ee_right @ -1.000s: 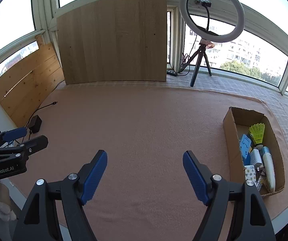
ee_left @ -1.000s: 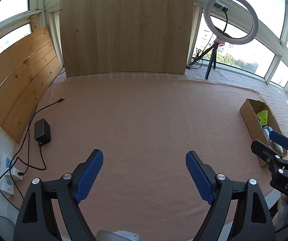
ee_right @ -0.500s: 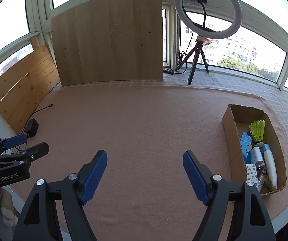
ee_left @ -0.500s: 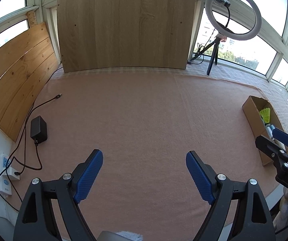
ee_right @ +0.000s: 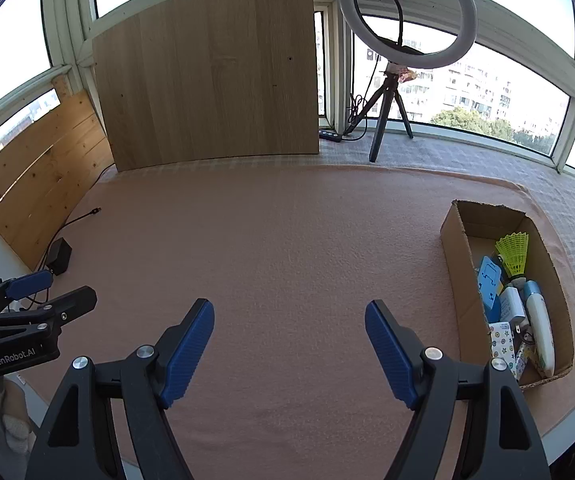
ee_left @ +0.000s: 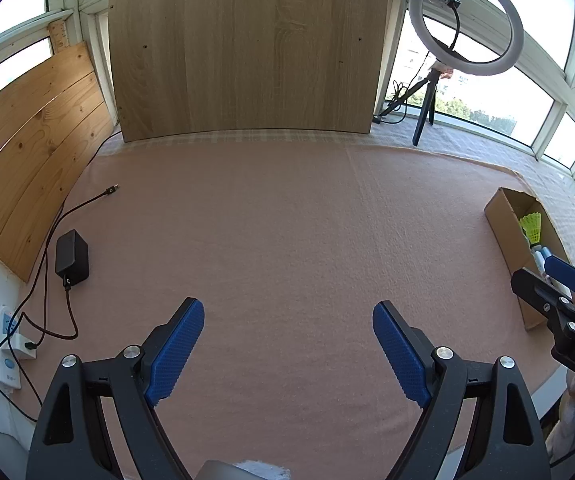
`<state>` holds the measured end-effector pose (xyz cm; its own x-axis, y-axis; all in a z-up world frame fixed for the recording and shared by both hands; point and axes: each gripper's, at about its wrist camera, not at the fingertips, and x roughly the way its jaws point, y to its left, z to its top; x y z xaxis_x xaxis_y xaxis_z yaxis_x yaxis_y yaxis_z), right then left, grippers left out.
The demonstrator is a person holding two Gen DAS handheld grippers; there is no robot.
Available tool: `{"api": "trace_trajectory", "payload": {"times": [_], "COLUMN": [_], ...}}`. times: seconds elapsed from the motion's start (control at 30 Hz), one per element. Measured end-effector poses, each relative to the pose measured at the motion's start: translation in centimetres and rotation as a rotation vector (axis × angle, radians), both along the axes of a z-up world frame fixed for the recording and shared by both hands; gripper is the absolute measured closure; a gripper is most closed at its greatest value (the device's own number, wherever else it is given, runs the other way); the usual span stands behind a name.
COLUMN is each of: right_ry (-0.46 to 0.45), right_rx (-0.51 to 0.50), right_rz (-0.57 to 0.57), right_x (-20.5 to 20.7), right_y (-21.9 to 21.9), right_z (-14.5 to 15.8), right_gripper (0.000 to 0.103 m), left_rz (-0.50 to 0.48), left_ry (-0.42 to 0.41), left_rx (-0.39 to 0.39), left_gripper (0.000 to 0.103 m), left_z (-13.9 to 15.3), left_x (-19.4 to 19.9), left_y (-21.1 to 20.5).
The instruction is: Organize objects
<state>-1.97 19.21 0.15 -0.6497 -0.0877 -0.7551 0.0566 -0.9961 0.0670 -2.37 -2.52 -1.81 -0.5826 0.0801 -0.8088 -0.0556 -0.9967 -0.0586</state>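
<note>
The left tongs (ee_left: pixel 288 330) are held apart above the pink cloth (ee_left: pixel 287 220) that covers the counter, and nothing is seen between their blue pads (ee_left: pixel 177 346). The right tongs (ee_right: pixel 289 330) are likewise held apart over the near middle of the cloth, with nothing between them. Each pair is caught at the side of the other's view.

An open cardboard box (ee_right: pixel 457 280) is placed near the counter's right edge, toward the near right corner. Inside it a yellow shuttlecock (ee_right: pixel 513 254) is seen at the far end, with a blue phone stand (ee_right: pixel 489 280) leaning at the left wall. A white bottle with a blue cap (ee_right: pixel 539 324) lies along the right wall, and a star-patterned packet (ee_right: pixel 503 340) is at the near end. Other small white items are packed between these and cannot be told apart.

At the left edge a black power adapter (ee_left: pixel 72 256) rests on the cloth, its cable (ee_left: pixel 87 204) trailing toward a white power strip (ee_left: pixel 5 344) below the edge. A large wooden board (ee_left: pixel 243 48) is propped at the far edge, a pine panel (ee_left: pixel 31 148) at the left. A ring light on a tripod (ee_right: pixel 405 16) is stood at the far right.
</note>
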Motion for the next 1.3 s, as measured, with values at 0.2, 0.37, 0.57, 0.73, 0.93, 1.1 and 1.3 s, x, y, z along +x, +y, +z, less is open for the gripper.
{"api": "trace_trajectory", "payload": {"times": [0.2,0.37,0.57,0.73,0.93,1.1,1.3], "right_ry": [-0.003,-0.008,-0.009,-0.011,-0.012,-0.014,-0.021], "right_rx": [0.001,-0.004,-0.002,-0.002,-0.001,-0.001,-0.001], "right_rz": [-0.002,-0.003,-0.003,-0.003,-0.002,0.0,0.001], "right_x": [-0.2,-0.3,-0.5,-0.5,-0.6,-0.7,-0.8], "right_y": [-0.1,0.0,0.0,-0.1,-0.1,-0.1,0.0], "right_z": [-0.1,-0.2,-0.2,-0.3,-0.3,-0.4,-0.7], "right_gripper": [0.029,0.029,0.029,0.029,0.029,0.029,0.029], "left_rz": [-0.002,-0.005,-0.006,-0.005,-0.008,-0.009,-0.01], "left_ry": [-0.003,-0.003,-0.005,-0.003,-0.006,-0.007,-0.011], "left_rx": [-0.001,-0.002,-0.001,0.0,0.001,0.001,-0.002], "left_gripper": [0.014,0.014,0.014,0.011,0.01,0.01,0.01], "left_z": [-0.2,-0.2,-0.2,-0.2,-0.3,-0.4,-0.5], "left_x": [-0.2,-0.4,-0.6,-0.7,-0.9,-1.0,-1.1], "left_y": [0.1,0.0,0.0,-0.1,-0.3,-0.3,-0.1]}}
